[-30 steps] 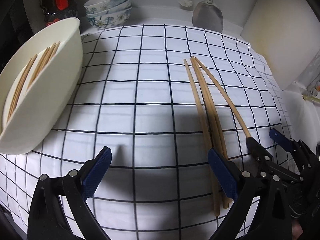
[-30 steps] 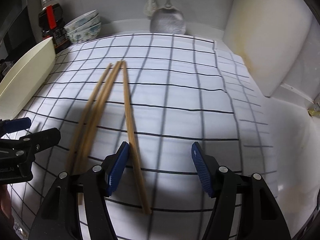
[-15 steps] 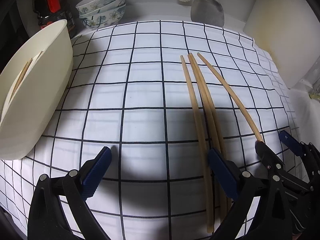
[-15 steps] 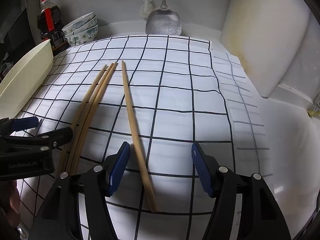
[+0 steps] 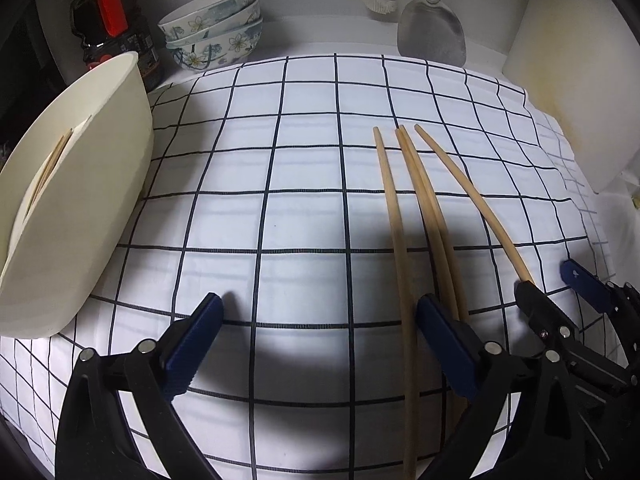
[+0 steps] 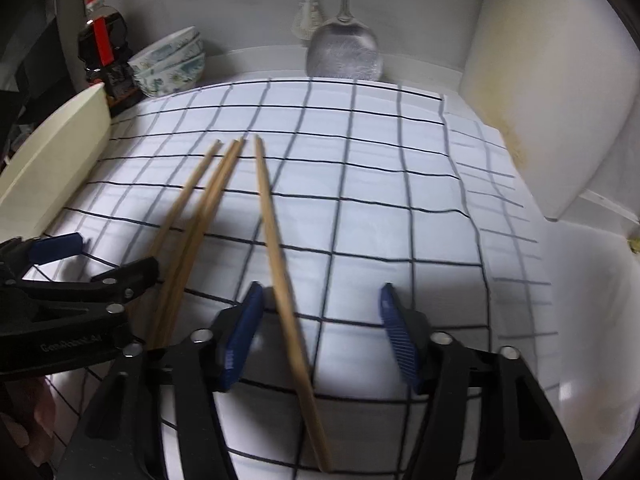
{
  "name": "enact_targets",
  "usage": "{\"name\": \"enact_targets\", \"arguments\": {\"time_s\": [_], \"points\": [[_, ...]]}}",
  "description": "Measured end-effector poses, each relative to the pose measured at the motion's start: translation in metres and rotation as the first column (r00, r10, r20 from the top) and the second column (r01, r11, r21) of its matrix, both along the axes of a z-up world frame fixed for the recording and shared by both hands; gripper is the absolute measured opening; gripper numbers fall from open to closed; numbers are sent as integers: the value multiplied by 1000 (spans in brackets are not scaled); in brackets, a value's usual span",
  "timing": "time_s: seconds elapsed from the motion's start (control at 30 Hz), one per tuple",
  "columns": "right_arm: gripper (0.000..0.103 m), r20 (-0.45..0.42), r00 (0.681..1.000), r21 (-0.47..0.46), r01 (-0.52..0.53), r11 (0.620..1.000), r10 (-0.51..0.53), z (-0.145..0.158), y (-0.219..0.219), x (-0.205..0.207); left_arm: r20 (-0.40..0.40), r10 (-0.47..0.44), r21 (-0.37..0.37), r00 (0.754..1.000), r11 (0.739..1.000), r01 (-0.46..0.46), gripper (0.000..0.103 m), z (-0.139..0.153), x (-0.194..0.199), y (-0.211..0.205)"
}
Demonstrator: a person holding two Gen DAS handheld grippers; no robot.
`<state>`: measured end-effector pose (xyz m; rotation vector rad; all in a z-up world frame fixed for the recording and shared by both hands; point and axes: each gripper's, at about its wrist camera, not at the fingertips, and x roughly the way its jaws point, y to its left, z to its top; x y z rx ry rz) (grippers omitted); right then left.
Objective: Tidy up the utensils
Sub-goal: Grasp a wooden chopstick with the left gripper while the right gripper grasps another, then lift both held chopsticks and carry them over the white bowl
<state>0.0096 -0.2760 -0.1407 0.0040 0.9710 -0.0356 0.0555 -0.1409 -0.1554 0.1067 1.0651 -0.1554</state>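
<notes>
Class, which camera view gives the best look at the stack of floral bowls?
The left wrist view: the stacked bowls appear sharp, with the flower pattern and separate rims clear. In the right wrist view the same bowls are smaller, blurred and partly hidden behind the dark bottle.

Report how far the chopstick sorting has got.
Done: some chopsticks already lie in the cream tub. In hand: nothing gripped; the right hand-held gripper is closing around one loose chopstick, and the left hand-held gripper is closing with another chopstick between its jaws. Left: four chopsticks on the checked cloth.
</notes>
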Motion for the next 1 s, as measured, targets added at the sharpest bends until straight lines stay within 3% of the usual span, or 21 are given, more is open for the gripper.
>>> {"name": "enact_targets", "arguments": {"time_s": [0.03,0.2,0.23,0.3,0.37,0.67,1.0], "points": [[42,3,1000,-5,-9,1000,9,0,2,0,8,-11,-2,1000,1000,11,85,1,-1,-1],[12,4,998,-23,-64,998,65,1,16,2,19,-71,-9,997,997,71,39,8,-6,-7],[8,3,997,-32,-73,997,73,1,20,2,16,-78,-11,997,997,78,35,8,-6,-8],[7,-1,997,-46,-76,996,76,1,24,2,10,-83,-12,997,996,83,17,10,-8,-9],[6,-6,997,-36,-71,997,71,1,23,2,2,-89,-16,996,996,89,8,10,-8,-9],[6,-36,999,131,25,991,-20,11,8,-10,-68,-125,-80,990,990,120,7,17,-14,0],[6,-11,996,183,90,979,-90,50,17,-24,-26,-188,-102,982,978,184,7,62,-23,19]]}}
